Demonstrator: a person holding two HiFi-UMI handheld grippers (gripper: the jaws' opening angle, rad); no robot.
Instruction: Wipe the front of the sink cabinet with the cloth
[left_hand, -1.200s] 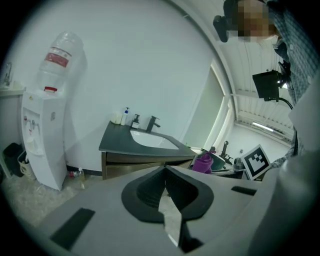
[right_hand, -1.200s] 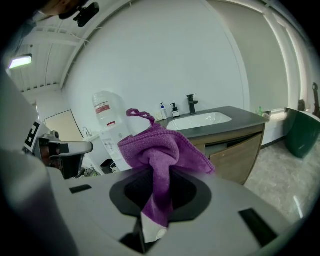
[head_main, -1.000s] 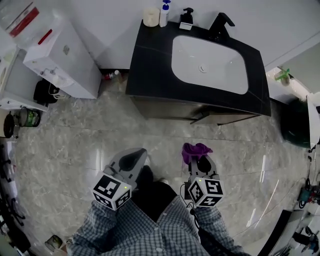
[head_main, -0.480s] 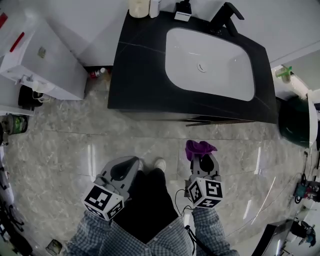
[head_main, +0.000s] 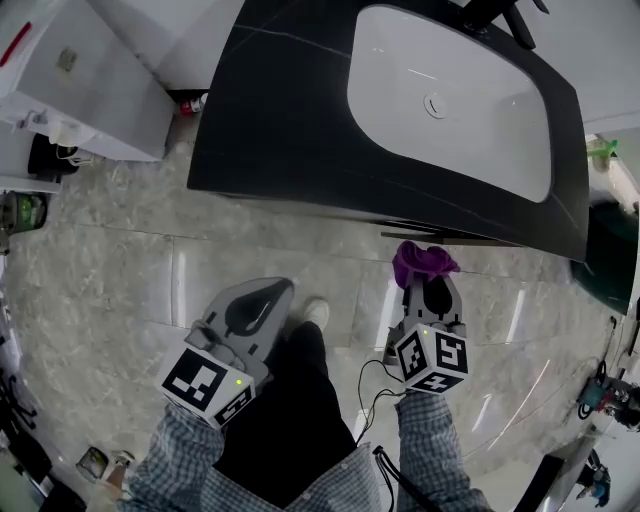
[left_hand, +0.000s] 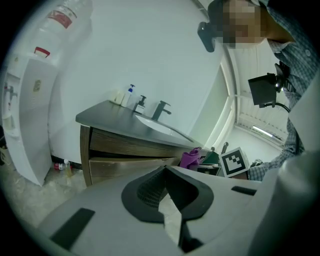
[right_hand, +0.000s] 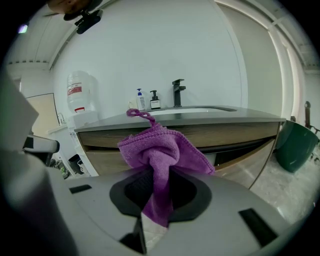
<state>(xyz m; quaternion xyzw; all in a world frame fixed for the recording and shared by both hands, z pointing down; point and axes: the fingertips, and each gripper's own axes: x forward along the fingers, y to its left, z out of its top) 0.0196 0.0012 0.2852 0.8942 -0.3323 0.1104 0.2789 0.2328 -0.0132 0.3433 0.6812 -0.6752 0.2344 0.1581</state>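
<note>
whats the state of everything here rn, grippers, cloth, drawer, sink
left gripper: shut, empty
right gripper: shut on cloth
cloth: bunched up, pinched in the right gripper
lower drawer: ajar
sink: empty

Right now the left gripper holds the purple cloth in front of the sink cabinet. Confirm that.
Wrong on one count: the right gripper, not the left, holds the purple cloth in front of the sink cabinet. The right gripper view shows the cloth pinched there. The left gripper is shut on nothing.
</note>
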